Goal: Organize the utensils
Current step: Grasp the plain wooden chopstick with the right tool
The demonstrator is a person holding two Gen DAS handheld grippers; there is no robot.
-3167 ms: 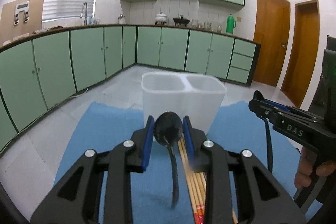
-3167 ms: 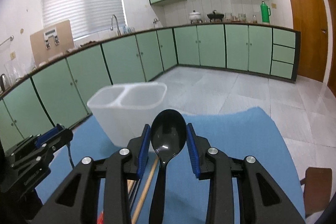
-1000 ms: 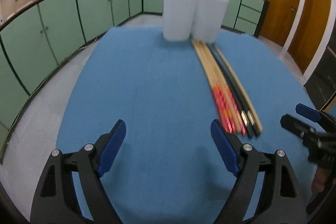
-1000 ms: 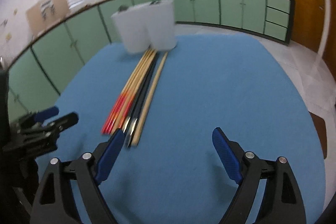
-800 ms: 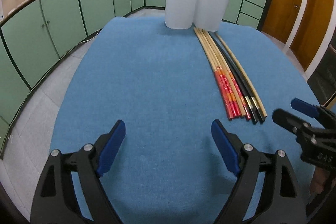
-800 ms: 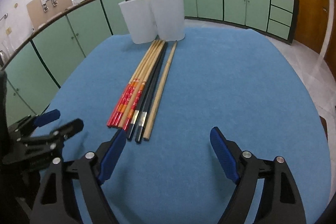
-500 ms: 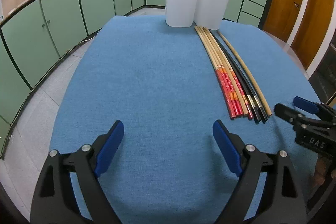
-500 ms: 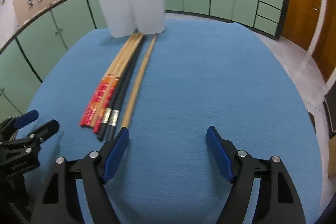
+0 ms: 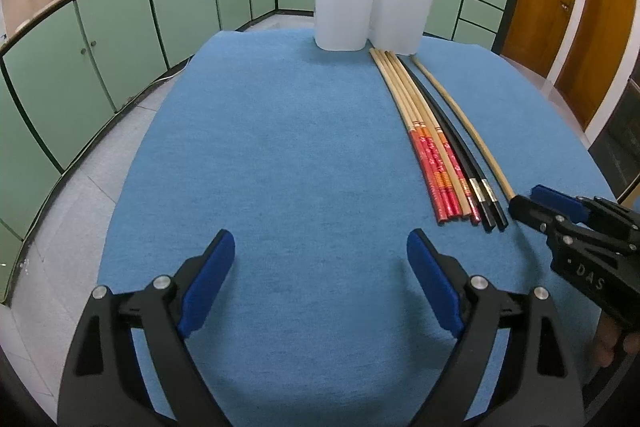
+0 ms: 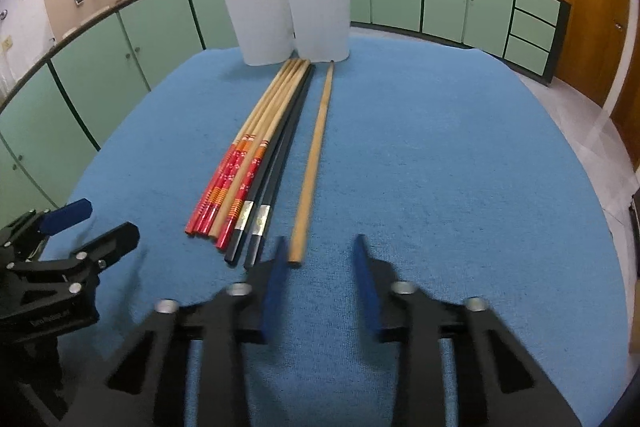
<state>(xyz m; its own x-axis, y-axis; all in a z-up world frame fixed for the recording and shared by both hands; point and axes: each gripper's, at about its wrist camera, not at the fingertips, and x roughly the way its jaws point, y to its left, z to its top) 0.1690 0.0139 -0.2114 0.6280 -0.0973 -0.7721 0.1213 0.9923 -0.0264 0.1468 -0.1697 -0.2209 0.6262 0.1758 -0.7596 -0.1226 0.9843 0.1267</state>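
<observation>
Narrowing fast, the right claw (image 10: 320,267) has pulled its blue pads much nearer together than half a second back, yet a gap remains and nothing sits between them; it hovers low just at the near end of the lone plain wooden chopstick (image 10: 314,155). Left claw (image 9: 320,283) stays spread wide over bare blue cloth (image 9: 280,155) on the worktop, holding nothing. Beside that lone stick lies the chopstick bundle (image 10: 256,163), red-ended and black ones side by side, tips reaching the white two-compartment holder (image 10: 288,15) at the far edge.
</observation>
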